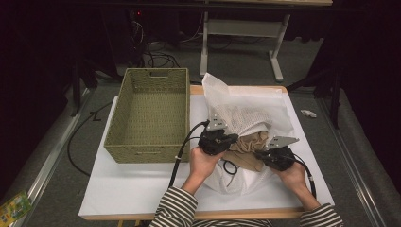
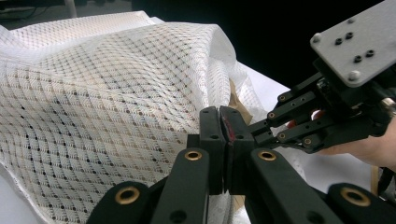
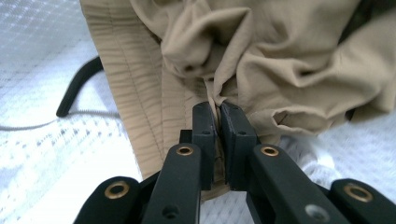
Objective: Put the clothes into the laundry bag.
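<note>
A wooden-edged table carries a white sheet that covers nearly all of its top. On the sheet's left part stands 1 woven basket, olive-green and open-topped. Just beside it, on the right part, lies 1 white mesh bag with a tan garment bunched at its mouth, and the bag's lower end reaches toward the near edge.

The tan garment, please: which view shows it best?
The right gripper view: the tan garment fills it, pinched in the right claw. The high view shows it small; the left gripper view, a sliver behind mesh.
</note>
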Action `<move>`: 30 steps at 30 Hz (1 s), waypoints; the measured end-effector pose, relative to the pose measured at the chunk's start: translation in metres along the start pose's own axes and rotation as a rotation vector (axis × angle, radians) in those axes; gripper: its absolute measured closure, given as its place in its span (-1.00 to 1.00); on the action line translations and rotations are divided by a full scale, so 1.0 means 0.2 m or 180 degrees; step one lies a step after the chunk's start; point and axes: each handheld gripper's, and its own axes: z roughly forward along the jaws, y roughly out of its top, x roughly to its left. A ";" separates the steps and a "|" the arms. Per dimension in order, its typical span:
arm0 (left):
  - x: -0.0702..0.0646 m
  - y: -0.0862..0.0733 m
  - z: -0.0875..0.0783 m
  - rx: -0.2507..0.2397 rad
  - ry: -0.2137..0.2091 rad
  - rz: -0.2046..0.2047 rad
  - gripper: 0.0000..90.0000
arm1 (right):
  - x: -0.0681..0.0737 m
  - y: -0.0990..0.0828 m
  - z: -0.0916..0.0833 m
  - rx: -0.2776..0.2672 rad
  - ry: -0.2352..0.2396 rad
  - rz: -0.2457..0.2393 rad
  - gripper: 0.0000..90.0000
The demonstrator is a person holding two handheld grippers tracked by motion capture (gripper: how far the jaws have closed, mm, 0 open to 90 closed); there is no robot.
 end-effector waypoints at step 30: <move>0.00 0.00 -0.06 -0.0064 -0.0002 0.0023 0.97 | 0.00 0.14 0.03 -0.0123 -0.0237 -0.0019 0.26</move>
